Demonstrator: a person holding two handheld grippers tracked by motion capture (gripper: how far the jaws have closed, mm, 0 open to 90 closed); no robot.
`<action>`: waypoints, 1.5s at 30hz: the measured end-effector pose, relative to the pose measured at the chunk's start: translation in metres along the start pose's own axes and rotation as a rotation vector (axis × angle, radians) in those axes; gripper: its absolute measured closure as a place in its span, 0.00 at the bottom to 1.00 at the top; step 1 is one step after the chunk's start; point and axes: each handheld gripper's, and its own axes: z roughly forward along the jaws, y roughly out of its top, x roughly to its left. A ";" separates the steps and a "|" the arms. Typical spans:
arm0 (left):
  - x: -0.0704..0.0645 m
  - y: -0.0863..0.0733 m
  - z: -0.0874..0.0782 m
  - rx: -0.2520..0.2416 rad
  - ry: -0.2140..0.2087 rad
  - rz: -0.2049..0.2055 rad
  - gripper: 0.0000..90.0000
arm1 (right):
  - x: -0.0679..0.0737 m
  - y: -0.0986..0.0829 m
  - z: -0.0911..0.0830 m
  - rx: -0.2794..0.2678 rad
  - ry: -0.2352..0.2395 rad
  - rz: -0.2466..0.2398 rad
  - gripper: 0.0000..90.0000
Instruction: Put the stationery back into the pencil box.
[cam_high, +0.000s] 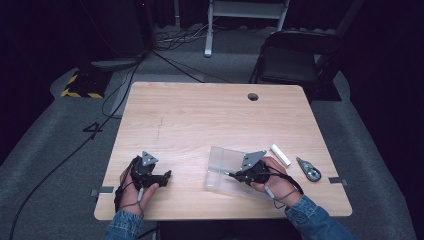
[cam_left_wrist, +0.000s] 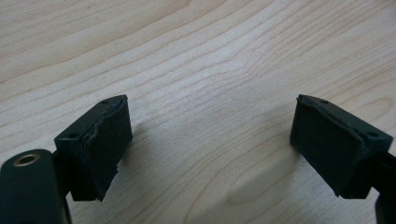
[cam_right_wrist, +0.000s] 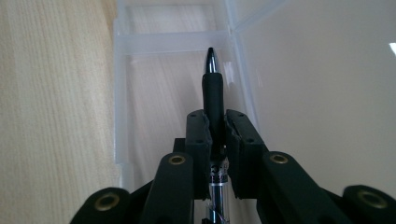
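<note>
so right now I've got the pen (cam_right_wrist: 212, 88) pinched in my right tongs (cam_right_wrist: 217, 126), jaws pressed in on the black rubber grip with the metal tip sticking out ahead and the chrome barrel running back between the arms. I'm holding it lengthwise like that because, as far as I can judge, the plan is to lay it into the clear plastic case (cam_high: 222, 170) that sits open on the tabletop (cam_high: 200, 120) right under my right hand, and the pen is lined up along one of its long narrow compartments, so it should just drop in flat. In the right gripper view the tip points at the little cross divider at the far end of that slot; whether the pen is already touching the bottom I can't tell. My left tongs (cam_left_wrist: 210, 144) are spread wide, holding nothing, hanging just above bare wood off to the left and well apart from the case, basically parked out of the way. To the right of the case, near the tabletop edge, there's a white cylinder thing (cam_high: 280, 154) and a small dark gadget (cam_high: 309, 169), both apart from the case, probably waiting their turn, that's my guess anyway
</note>
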 end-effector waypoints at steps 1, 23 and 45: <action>0.000 0.000 0.000 0.000 0.000 0.000 0.15 | 0.000 0.000 0.000 0.000 -0.010 -0.013 0.89; 0.000 0.000 0.000 0.000 0.000 0.000 0.15 | -0.002 0.001 -0.006 -0.030 -0.062 -0.050 0.82; 0.001 0.001 0.001 0.004 -0.001 0.011 0.13 | -0.024 -0.020 -0.073 -0.167 -0.138 0.195 0.73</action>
